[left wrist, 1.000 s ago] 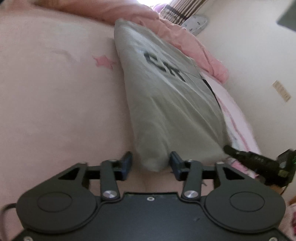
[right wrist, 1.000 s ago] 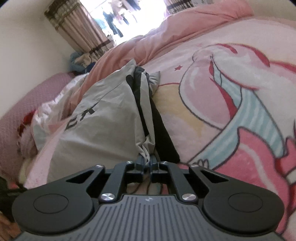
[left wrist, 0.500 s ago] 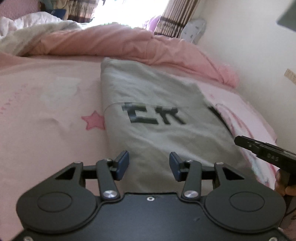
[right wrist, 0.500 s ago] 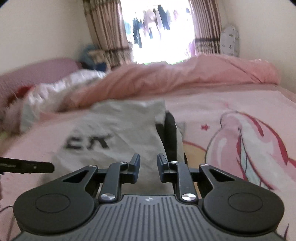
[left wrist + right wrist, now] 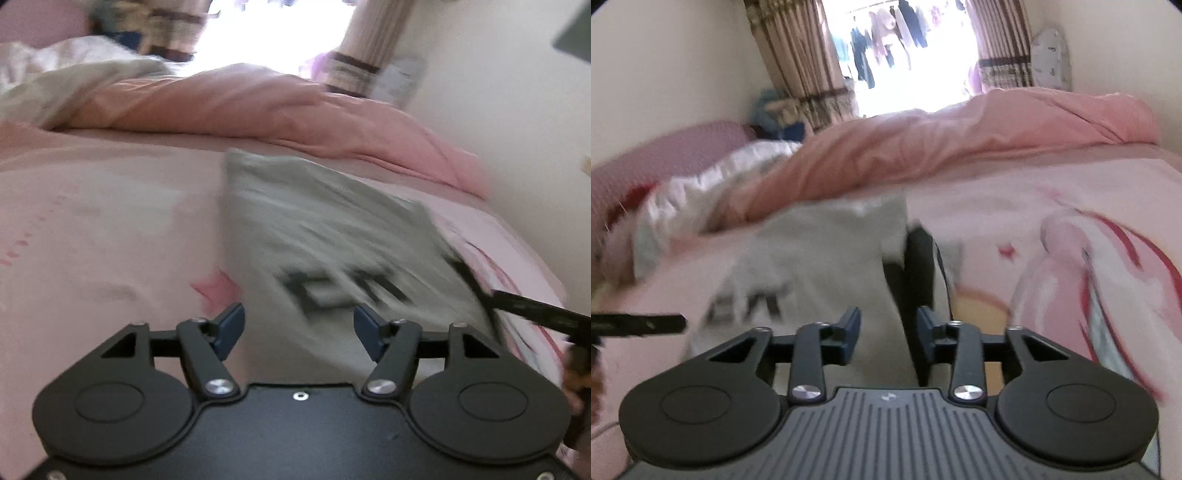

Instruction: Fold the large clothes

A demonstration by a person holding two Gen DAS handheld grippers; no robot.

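shirt (image 5: 332, 236) on bed sheet (image 5: 110, 229) | quilt (image 5: 258, 107) behind shirt | curtains (image 5: 798, 66) behind quilt

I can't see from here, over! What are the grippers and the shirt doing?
Left gripper open, empty. Right gripper open, empty. Grey shirt lies folded on the pink bed, not held. Nothing in the way.

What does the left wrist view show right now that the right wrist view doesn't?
Only the left wrist view: the open left gripper and a pink star on the sheet beside the shirt.

Only the right wrist view: the open right gripper, the shirt's black inner fabric, a cartoon print and hanging laundry.

Both: the grey lettered shirt lying folded, and the pink duvet.
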